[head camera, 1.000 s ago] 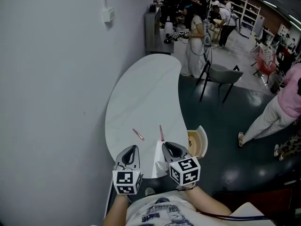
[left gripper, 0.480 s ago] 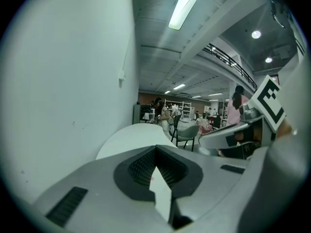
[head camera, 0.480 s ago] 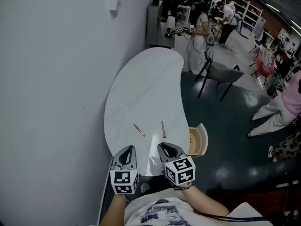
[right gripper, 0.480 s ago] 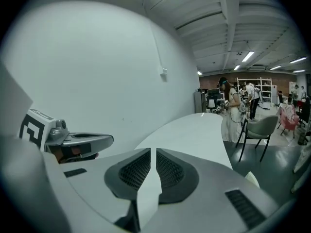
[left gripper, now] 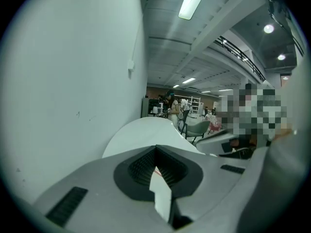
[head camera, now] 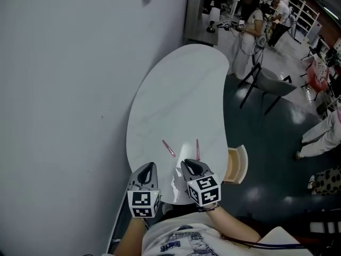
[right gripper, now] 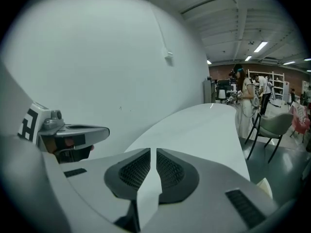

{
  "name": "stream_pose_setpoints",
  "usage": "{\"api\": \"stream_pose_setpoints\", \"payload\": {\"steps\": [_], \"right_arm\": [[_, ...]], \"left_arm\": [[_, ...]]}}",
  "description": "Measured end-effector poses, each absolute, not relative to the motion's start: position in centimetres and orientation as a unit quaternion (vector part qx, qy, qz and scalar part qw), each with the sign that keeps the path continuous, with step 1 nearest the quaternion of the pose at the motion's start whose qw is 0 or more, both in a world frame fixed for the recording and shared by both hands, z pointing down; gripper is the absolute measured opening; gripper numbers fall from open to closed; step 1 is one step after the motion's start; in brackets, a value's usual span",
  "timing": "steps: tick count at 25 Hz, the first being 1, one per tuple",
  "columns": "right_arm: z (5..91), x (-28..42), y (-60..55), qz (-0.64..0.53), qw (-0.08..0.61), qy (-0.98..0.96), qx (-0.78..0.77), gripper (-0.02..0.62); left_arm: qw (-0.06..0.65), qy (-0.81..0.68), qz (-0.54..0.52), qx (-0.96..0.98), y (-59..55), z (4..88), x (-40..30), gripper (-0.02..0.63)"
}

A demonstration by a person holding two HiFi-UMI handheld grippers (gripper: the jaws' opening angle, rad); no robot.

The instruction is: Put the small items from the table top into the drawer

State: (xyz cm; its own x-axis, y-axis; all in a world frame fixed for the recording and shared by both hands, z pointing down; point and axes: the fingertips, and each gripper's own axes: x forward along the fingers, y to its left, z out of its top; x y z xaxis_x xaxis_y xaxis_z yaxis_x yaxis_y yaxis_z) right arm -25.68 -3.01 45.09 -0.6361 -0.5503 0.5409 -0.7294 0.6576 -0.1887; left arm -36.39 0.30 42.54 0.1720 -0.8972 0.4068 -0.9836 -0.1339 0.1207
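A pale wall (head camera: 64, 89) runs along the left of both grippers' fingers. The white kidney-shaped table top (head camera: 181, 84) stretches away ahead of the fingers, and its near edge lies under them. The drawer (head camera: 237, 164) stands pulled open at the table's edge, just to the right of the right gripper's fingers. The left gripper (head camera: 149, 167) hovers over the near edge with its fingers pressed together at the tips and nothing between them. The right gripper (head camera: 191, 164) beside it has its fingers all but together, only a thin slit between them, and is empty too. One slim pink item (head camera: 197, 149) lies on the table just ahead of the right fingertips. A second pink item (head camera: 168, 148) lies slanted ahead of the gap between the two grippers.
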Motion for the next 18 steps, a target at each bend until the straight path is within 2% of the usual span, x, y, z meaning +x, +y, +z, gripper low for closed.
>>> {"api": "stream_pose_setpoints", "payload": {"steps": [18], "right_arm": [[55.5,-30.7,-9.4,0.216,0.326,-0.883,0.26,0.052]], "left_arm": [[0.255,-0.665,0.145,0.687,-5.4,50.4,-39.8,0.02]]}}
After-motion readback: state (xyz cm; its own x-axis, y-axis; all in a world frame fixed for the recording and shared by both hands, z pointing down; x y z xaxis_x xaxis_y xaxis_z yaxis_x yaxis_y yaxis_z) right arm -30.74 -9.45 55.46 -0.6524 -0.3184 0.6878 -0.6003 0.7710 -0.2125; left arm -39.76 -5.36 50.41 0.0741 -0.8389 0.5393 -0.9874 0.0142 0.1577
